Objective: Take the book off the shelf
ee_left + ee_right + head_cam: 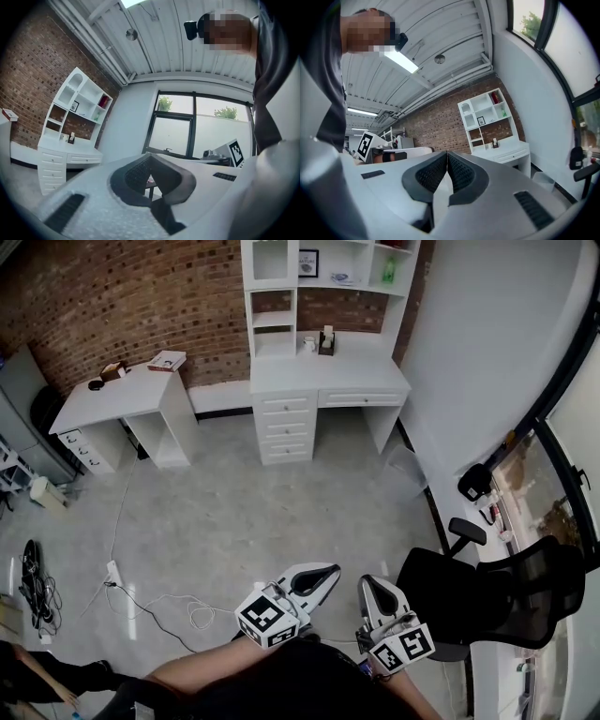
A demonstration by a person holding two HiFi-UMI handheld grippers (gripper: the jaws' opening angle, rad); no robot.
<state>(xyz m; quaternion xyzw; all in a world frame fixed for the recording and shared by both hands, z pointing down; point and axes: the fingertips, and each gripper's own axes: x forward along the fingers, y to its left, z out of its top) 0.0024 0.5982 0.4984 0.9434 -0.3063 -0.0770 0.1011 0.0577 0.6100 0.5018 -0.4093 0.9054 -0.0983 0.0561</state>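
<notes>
A white desk with a hutch shelf (323, 296) stands against the brick wall, far across the room. A red book (104, 101) stands upright in the shelf's upper right compartment, also visible in the right gripper view as the red book (494, 97). Both grippers are held low, close to my body, far from the shelf. My left gripper (325, 572) points forward with its jaws together and nothing between them. My right gripper (368, 585) is beside it, shut and empty. In their own views the left gripper (149, 157) and the right gripper (447, 154) tilt upward toward the ceiling.
A smaller white desk (117, 401) at the left carries a flat book-like thing (167, 360). A black office chair (487, 601) stands just right of my grippers. Cables and a power strip (112, 573) lie on the grey floor. Another person's arm (37, 676) shows at bottom left.
</notes>
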